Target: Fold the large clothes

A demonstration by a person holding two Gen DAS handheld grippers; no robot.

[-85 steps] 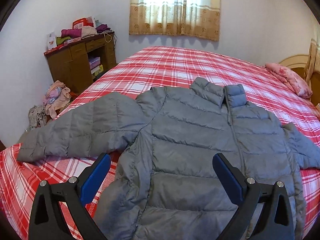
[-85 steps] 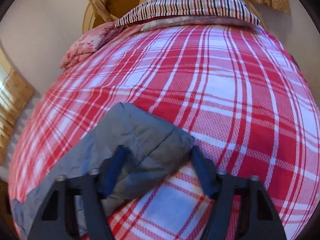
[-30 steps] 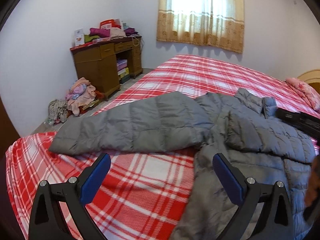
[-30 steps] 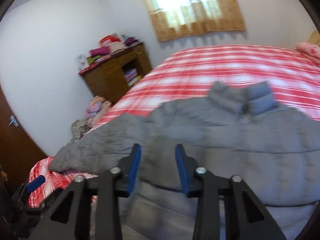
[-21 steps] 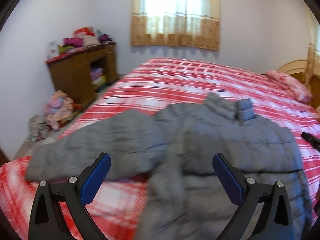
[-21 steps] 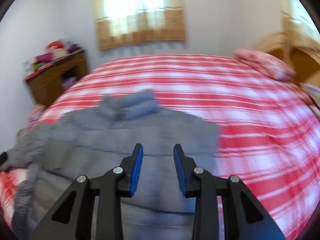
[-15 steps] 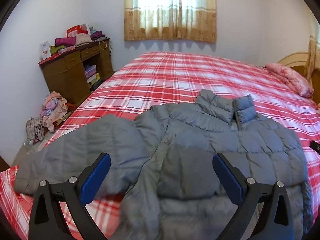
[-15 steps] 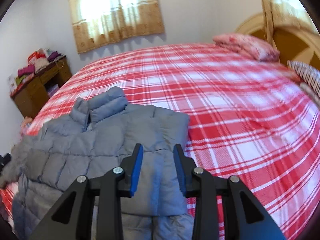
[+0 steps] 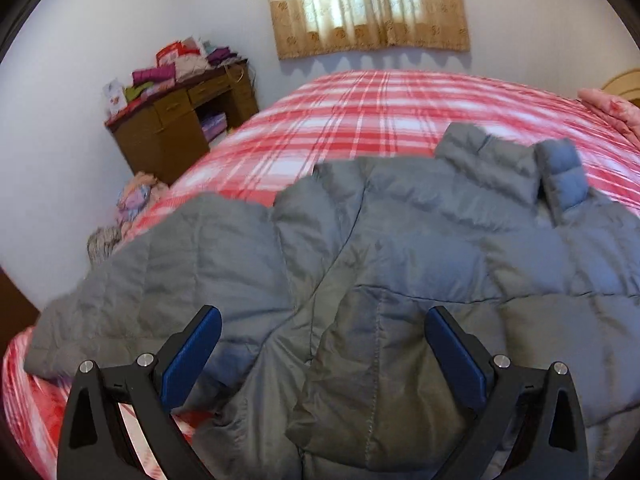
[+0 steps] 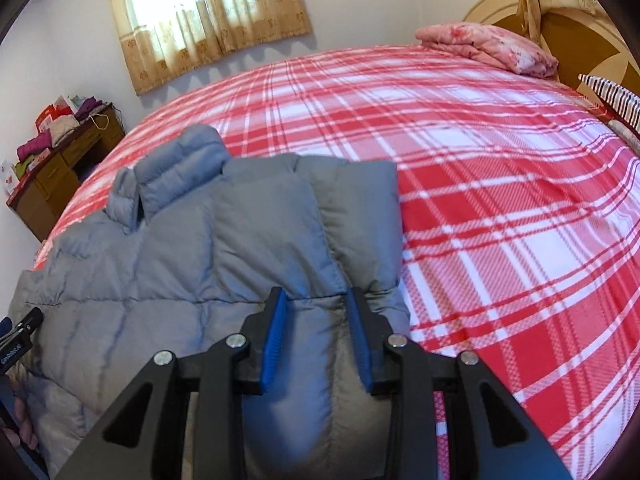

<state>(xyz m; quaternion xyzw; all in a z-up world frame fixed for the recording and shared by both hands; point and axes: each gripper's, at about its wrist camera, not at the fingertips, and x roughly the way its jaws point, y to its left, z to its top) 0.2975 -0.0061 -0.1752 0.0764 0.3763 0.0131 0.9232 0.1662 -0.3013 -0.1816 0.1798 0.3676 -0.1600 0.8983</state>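
Grey puffer jacket (image 9: pixel 420 248) spread collar-away on a red plaid bed (image 10: pixel 500 184), one sleeve already folded across its front.

The jacket fills the ground ahead of and beneath both grippers; it looks light, soft and springy, with a smooth shell likely to slide on itself, so folds may puff back open unless pressed flat; the outstretched sleeve (image 9: pixel 160 272) lies ahead and to the left of the left gripper (image 9: pixel 320 344), whose jaws stand wide apart with nothing between them; its cuff end looks the best place to take hold; the right gripper (image 10: pixel 316 336) hangs over the folded side, jaws partly closed about a padded ridge, though whether the pads actually pinch it cannot be told.
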